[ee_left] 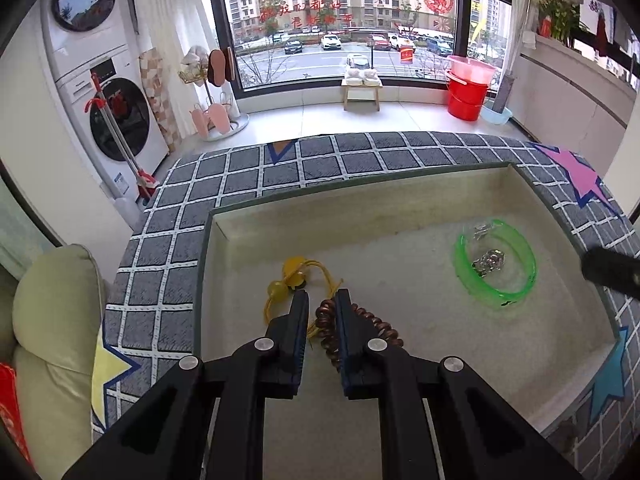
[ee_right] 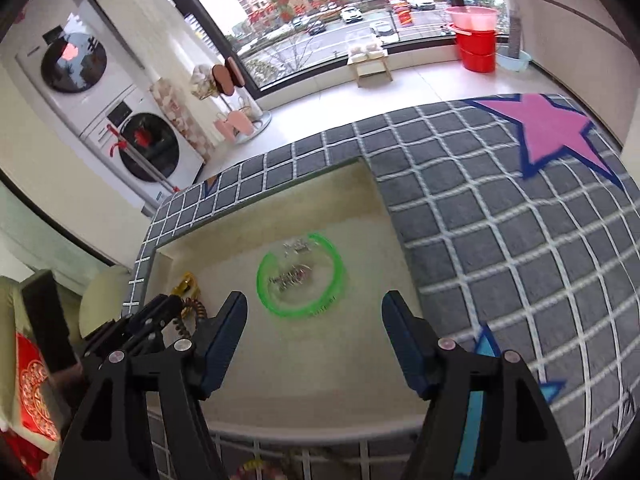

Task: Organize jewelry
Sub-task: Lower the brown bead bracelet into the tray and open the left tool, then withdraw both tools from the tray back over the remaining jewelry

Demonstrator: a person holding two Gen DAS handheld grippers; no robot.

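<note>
Green see-through bangle [ee_left: 495, 264] lying flat in the shallow tray [ee_left: 360, 216], with small silver pieces [ee_left: 489, 261] inside its ring. Brown coiled band [ee_left: 326, 326] and yellow bead string [ee_left: 294, 276] together, well apart from it.

So there's a surface covered in a grey checked cloth [ee_left: 248, 176] with pink, yellow and blue stars on it. Sitting right on the cloth is a shallow cream tray [ee_left: 360, 216], dark-rimmed, taking up most of the middle.
</note>
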